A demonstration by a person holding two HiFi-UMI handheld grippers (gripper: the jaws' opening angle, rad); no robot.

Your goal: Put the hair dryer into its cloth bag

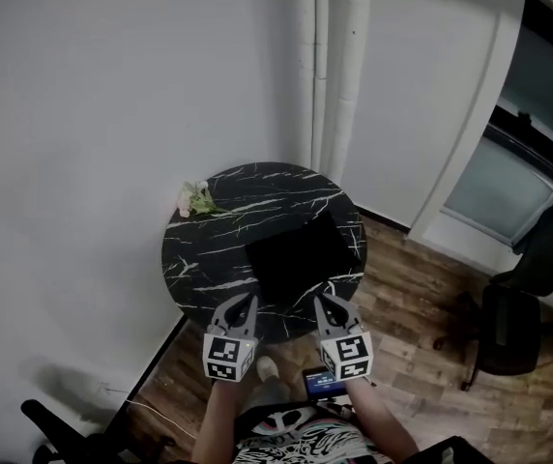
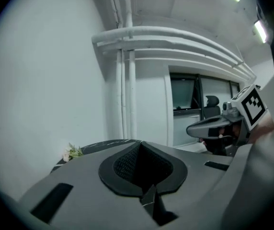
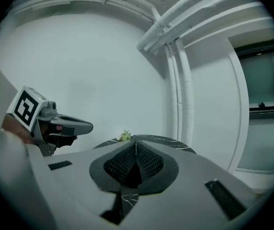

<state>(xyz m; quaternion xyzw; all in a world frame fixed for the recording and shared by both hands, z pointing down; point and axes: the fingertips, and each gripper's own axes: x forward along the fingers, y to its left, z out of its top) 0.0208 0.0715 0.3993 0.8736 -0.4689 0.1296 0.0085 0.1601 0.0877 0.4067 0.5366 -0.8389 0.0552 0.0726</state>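
The black cloth bag [image 1: 301,259] lies flat on the round black marble table [image 1: 199,259], on the half nearer the person and towards the right; it reads only as a dark squarish patch, and whether the hair dryer is inside it cannot be told. A small sprig of pale flowers [image 1: 194,199] sits at the table's far left rim, close to the wall. Just short of the bag's near edge, the left gripper [image 1: 246,303] and the right gripper [image 1: 323,302] are held side by side over the table's near rim, pointing across it, a little apart from each other. Each gripper's own view shows its jaws pressed together at the tips with nothing between them, so both are clenched and empty. White pipes [image 1: 330,66] run up the wall corner behind the table, and a dark chair [image 1: 528,298] stands on the wooden floor [image 1: 402,298] at the right, well apart from the table
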